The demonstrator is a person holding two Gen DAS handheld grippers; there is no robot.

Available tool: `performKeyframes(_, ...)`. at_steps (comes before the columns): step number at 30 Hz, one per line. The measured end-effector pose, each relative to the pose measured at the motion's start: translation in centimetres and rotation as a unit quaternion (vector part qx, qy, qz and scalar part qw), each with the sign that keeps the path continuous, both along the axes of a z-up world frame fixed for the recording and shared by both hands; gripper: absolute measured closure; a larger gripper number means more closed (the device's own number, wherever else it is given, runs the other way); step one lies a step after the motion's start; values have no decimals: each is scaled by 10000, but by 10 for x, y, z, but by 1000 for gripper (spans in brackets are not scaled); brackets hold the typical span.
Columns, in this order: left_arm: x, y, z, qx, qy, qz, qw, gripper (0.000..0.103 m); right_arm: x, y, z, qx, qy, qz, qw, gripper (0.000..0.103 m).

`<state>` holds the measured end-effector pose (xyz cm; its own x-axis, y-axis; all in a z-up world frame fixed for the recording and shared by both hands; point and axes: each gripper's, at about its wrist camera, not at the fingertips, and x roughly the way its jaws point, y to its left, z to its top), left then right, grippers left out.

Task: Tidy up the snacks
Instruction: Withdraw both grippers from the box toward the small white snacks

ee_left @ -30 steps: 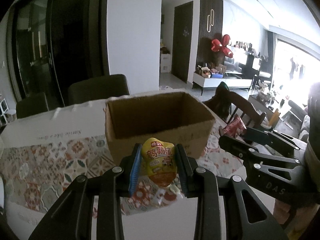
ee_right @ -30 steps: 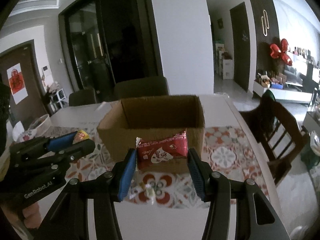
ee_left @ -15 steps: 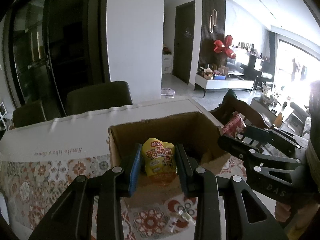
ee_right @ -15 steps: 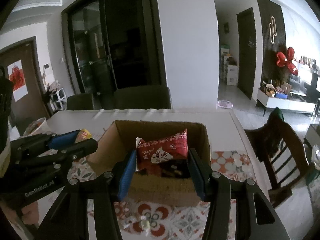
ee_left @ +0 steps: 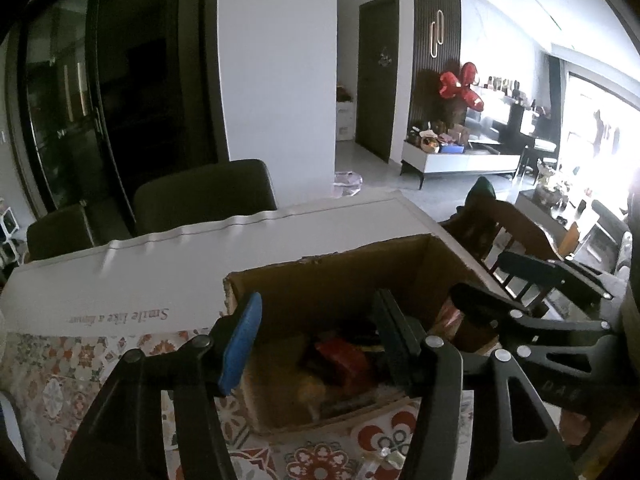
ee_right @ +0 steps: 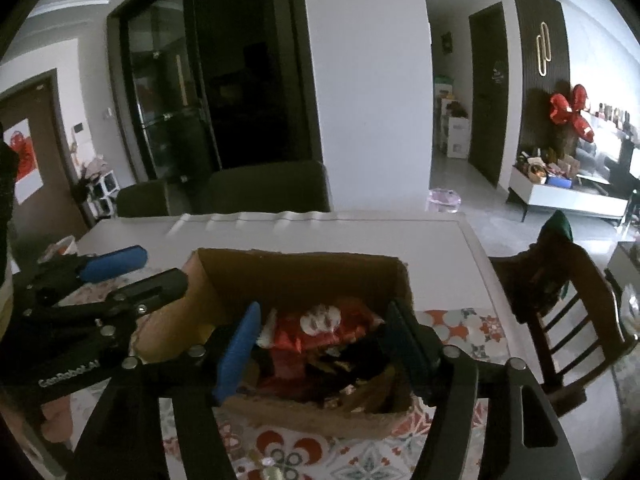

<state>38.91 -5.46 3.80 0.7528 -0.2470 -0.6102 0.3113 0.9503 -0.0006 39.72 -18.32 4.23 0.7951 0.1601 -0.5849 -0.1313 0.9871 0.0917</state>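
An open cardboard box (ee_left: 352, 276) (ee_right: 304, 268) stands on the patterned tablecloth. My left gripper (ee_left: 320, 340) is open and empty above the box's near left part. My right gripper (ee_right: 324, 340) is open and empty above the box's near edge. A red snack packet (ee_right: 316, 328) lies on top of several dark and red packets inside the box. In the left wrist view a red packet (ee_left: 344, 360) and a yellowish one (ee_left: 312, 392), blurred, lie in the box. The right gripper also shows in the left wrist view (ee_left: 532, 284), the left one in the right wrist view (ee_right: 132, 272).
A white table (ee_right: 280, 232) carries a patterned cloth (ee_left: 52, 376). Small wrapped candies (ee_left: 392, 456) (ee_right: 272, 468) lie on the cloth in front of the box. Dark chairs (ee_left: 204, 196) stand behind the table, a wooden chair (ee_right: 568, 308) to the right.
Both grippers moved forward over the box and opened. The yellow snack left my left gripper and the red packet left my right gripper; both now lie in the box.
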Motion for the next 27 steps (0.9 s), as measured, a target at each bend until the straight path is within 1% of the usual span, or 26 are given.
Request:
performKeyframes(5, -12, 2, -2, 103, -158, 33, 9998, 40, -7, 3, -3, -78, -39, -55, 9999, 36)
performKeyframes(13, -53, 12, -7, 306, -578, 21, 9979, 40, -38, 9, -9, -126, -189, -79, 9997, 36)
performKeyframes(18, -74, 18, -13, 316, -685, -16, 9972, 40, -60, 14, -16, -131, -278, -58, 9995, 36)
performKeyframes(21, -88, 22, -17, 393, -835, -26, 9957, 40, -71, 18, -20, -135, -288, -24, 9995, 36)
performKeyframes(27, -109, 29, -34, 414, -792, -47, 9960, 40, -90, 26, -37, -169, -197, 104, 9996, 36)
